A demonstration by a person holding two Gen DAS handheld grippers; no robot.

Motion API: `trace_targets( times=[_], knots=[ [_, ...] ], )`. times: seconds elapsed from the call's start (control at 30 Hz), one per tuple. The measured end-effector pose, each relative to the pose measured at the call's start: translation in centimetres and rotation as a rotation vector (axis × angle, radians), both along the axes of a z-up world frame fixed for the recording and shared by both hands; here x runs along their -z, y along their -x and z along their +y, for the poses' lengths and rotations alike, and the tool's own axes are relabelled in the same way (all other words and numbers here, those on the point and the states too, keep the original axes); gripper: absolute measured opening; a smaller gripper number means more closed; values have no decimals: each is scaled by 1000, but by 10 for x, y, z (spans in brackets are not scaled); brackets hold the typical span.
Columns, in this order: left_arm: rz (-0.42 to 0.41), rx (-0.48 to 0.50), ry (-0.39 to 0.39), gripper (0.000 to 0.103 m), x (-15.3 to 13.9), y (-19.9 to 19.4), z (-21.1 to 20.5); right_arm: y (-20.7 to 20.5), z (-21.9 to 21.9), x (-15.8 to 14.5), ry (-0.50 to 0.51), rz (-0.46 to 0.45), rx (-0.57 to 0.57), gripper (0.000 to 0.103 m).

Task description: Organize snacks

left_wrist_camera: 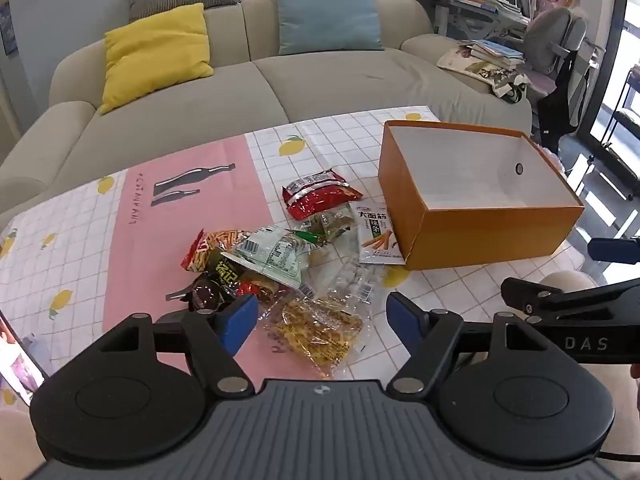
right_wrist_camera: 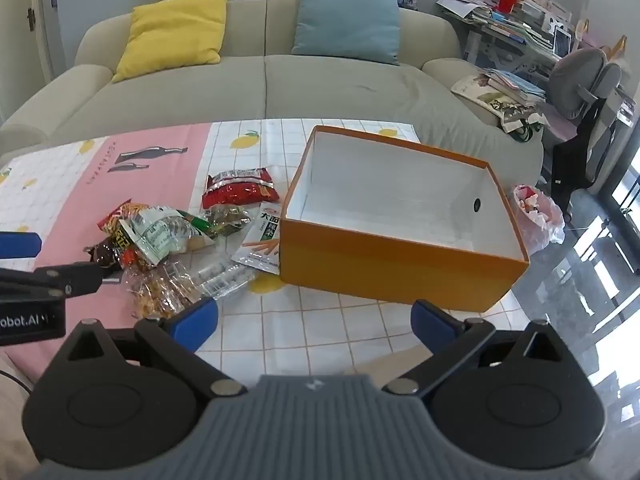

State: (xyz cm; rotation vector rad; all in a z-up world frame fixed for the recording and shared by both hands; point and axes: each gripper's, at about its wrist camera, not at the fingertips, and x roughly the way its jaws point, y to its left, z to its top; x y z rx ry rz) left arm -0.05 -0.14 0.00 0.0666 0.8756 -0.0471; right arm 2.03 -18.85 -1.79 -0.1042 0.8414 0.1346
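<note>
We see a loose heap of snack packets on the table (left_wrist_camera: 72,240), ahead of and partly between the fingers of the left gripper (left_wrist_camera: 322,322). Going left to right from that tool: a dark wrapped sweet (left_wrist_camera: 204,294) just ahead of its left finger, an orange-red stick-snack bag (left_wrist_camera: 212,246) beyond it, a pale green-white packet (left_wrist_camera: 276,258) lying on top in the middle, and a clear bag of golden crisps (left_wrist_camera: 316,330) nearest, sitting between the fingers. Further ahead lies a red packet (left_wrist_camera: 316,198); to the right a white stick-snack sachet (left_wrist_camera: 374,236) touches the near left corner of the orange box (left_wrist_camera: 492,232), which stands open and empty ahead-right.

We judge all of these light, soft and crinkly; film is slippery, and the crisps are fragile, so pinch lightly. Best hold is a flat sealed edge or corner, not the puffed middle. The packets overlap, so lifting one may drag its neighbours.

The left gripper is spread wide, tilted down over the heap, holding nothing; we cannot tell if its pads brush the clear bag.

The right gripper (right_wrist_camera: 314,324) is also fully spread and empty, above bare tablecloth, with the heap to its left and the box (right_wrist_camera: 396,268) just ahead. Its right finger sits near the box's front wall, apart from it. A small plastic bag (right_wrist_camera: 538,216) lies beyond the box on the right.
</note>
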Motion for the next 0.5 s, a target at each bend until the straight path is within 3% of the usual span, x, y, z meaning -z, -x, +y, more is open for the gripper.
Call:
trace_targets(
  times=[0.07,0.3,0.5],
  knots=[
    [1,4,34,83,-3,0,4,0,-1,-2,-16,1,7,100],
    [-30,-10,12,83,-4,5,8,-2,17,-2,33,-5,-21,100],
    [-41,-56,27,83,-13,8,16,5,14,-4,18,-19,-45,100]
  ],
)
